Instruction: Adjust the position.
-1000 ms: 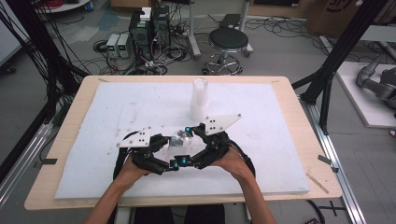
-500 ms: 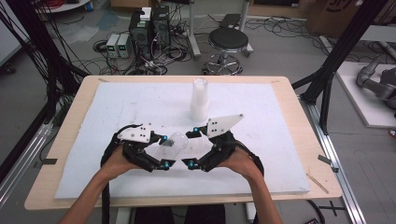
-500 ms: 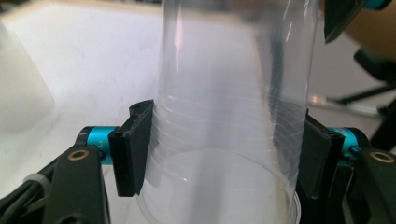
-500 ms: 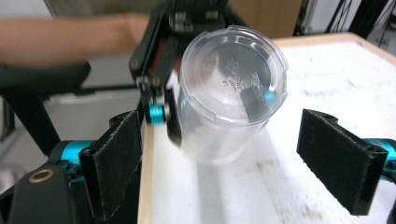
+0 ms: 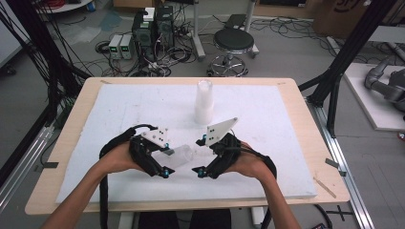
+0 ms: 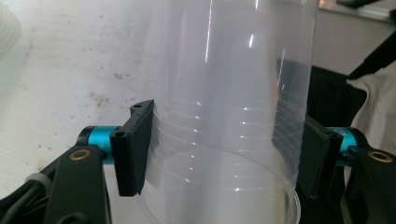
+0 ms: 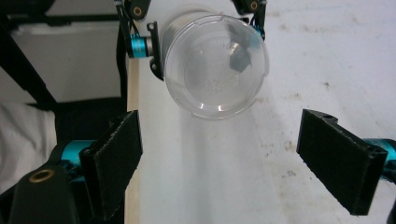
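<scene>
Left gripper (image 5: 165, 160) clamped on clear plastic cup (image 5: 177, 156), pads pressing ribbed wall, cup lying sideways above white foam board (image 5: 119, 109). Right gripper (image 5: 200, 155) jaws spread wide, nothing between, cup base just beyond them. Stack of cups (image 5: 204, 102) upright farther back on board.

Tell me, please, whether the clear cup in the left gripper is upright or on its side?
On its side: the clear cup lies level in the left gripper, base facing the right gripper.
</scene>
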`<state>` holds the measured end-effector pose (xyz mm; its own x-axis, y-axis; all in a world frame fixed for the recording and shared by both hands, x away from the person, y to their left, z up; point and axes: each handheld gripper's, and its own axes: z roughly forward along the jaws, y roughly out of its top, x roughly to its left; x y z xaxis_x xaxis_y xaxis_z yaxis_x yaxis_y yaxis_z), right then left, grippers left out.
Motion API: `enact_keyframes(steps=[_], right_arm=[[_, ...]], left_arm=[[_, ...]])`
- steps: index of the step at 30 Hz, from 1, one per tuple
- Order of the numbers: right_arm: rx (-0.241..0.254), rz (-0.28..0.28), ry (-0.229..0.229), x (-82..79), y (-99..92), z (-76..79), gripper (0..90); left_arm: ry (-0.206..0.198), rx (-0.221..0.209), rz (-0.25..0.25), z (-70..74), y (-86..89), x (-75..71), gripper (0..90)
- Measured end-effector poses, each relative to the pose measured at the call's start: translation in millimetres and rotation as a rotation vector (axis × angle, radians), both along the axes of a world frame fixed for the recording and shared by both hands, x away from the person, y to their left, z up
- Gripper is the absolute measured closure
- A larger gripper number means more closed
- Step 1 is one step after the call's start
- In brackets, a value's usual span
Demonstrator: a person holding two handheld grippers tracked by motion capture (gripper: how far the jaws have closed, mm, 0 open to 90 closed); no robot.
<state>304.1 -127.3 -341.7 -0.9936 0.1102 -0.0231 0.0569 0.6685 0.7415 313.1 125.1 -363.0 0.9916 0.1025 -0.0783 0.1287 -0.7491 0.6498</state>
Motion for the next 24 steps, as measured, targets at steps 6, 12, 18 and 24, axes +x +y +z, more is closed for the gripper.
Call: enact_keyframes(steps=[6, 12, 18, 24], right_arm=[[-0.126, 0.01, -0.007, 1.9, 6.2, 3.2, 13.9], [-0.194, 0.015, 0.003, 3.8, 11.5, 0.7, 14.0], [-0.214, 0.031, 0.004, 4.6, 16.3, -2.2, 14.1], [-0.234, 0.036, 0.004, 4.5, 22.1, -4.0, 14.5]], left_arm=[[0.005, 0.08, -0.003, 2.0, -6.0, 0.6, 31.5], [-0.009, 0.162, -0.019, 4.0, -13.5, 1.0, 31.8], [-0.019, 0.195, -0.031, 3.5, -21.0, 0.7, 31.8], [-0.022, 0.216, -0.04, 1.1, -26.6, 0.5, 31.8]])
